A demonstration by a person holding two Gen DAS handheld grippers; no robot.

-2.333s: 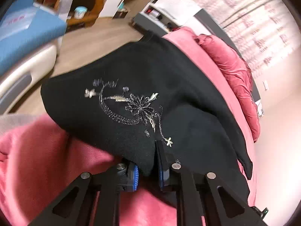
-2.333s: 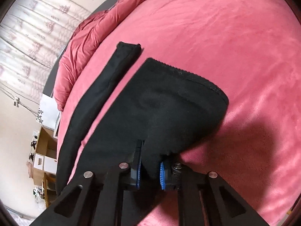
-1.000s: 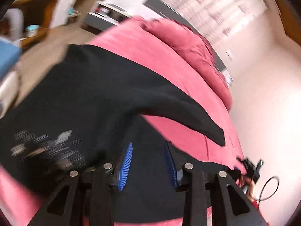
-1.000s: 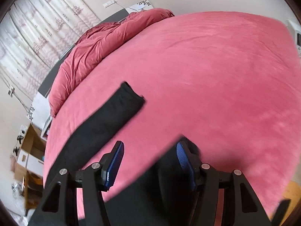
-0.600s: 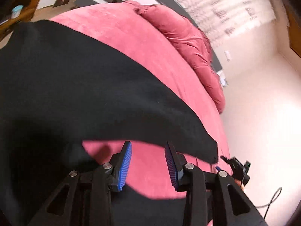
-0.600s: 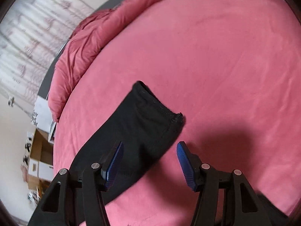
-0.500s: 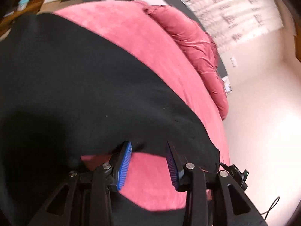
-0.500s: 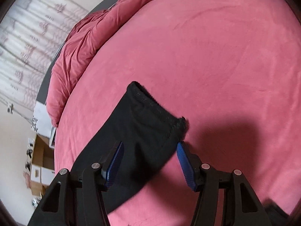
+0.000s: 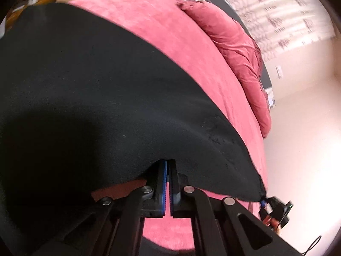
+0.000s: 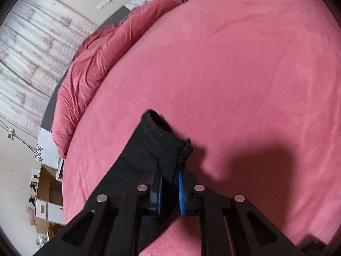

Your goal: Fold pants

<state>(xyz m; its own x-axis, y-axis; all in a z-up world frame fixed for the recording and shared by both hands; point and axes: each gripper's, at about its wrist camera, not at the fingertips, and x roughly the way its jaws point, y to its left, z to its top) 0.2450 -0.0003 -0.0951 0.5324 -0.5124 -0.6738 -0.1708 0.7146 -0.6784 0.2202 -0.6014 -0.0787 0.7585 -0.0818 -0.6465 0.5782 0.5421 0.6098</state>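
Note:
Black pants lie on a pink bed cover. In the left wrist view the cloth fills the left and middle, and my left gripper is shut on the near edge of a pant leg. In the right wrist view my right gripper is shut on the hemmed cuff end of the pant leg, slightly raised over the pink cover. The rest of the pants is hidden below the gripper frames.
A bunched dark-pink duvet lies along the far side of the bed by the curtains. The floor and a wooden shelf are beyond the bed edge. A cable and small device are at the right.
Both grippers let go of the folded pants, moved over to the pant leg and closed on it: the left on its side edge, the right on its cuff.

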